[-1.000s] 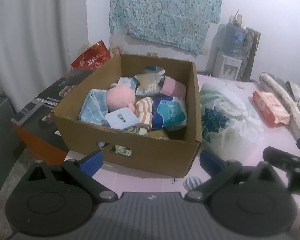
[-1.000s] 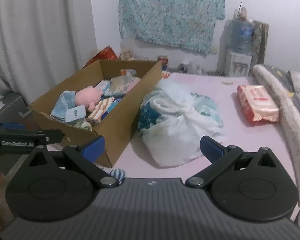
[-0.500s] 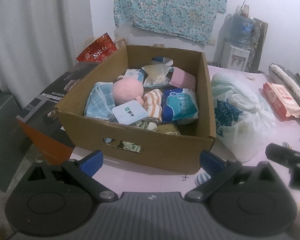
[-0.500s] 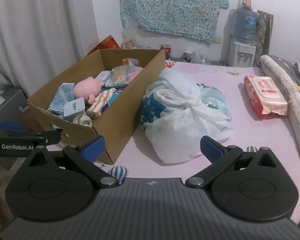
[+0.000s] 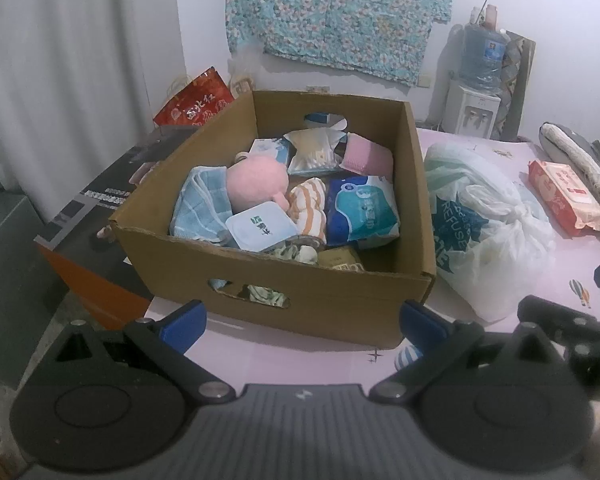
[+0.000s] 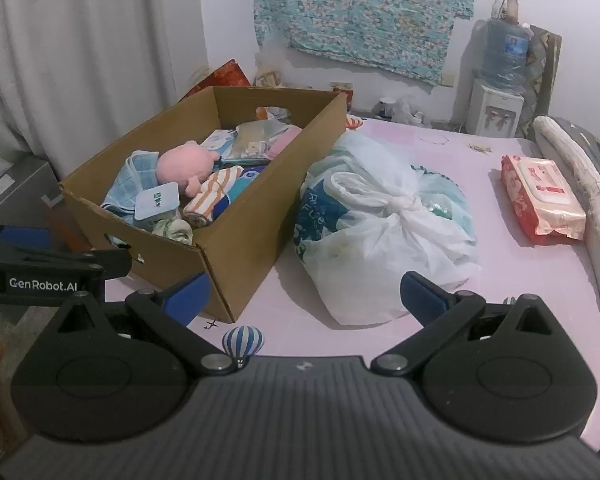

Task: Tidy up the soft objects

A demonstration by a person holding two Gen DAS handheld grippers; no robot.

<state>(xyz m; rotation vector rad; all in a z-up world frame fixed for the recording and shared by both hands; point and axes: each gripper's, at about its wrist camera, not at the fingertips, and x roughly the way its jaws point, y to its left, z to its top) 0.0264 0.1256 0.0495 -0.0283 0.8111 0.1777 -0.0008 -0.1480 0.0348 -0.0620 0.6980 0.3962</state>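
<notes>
Most of the soft things already sit inside the cardboard box (image 5: 284, 300): a pink plush toy (image 5: 256, 182), a blue cloth (image 5: 202, 204), a striped orange cloth (image 5: 308, 208) and a blue tissue pack (image 5: 362, 210) among them. By that showing the sorting looks well advanced. Left outside on the pink sheet (image 6: 380, 320) are a knotted white plastic bag (image 6: 380, 232), lying right beside the box, and a red wipes pack (image 6: 540, 196), well apart from it. The left gripper (image 5: 302, 322) hovers before the box, fingers spread, holding nothing. The right gripper (image 6: 304, 296) faces the bag, fingers likewise spread and empty. The box's lower layers are buried, and the bag's contents cannot be made out through the plastic.
</notes>
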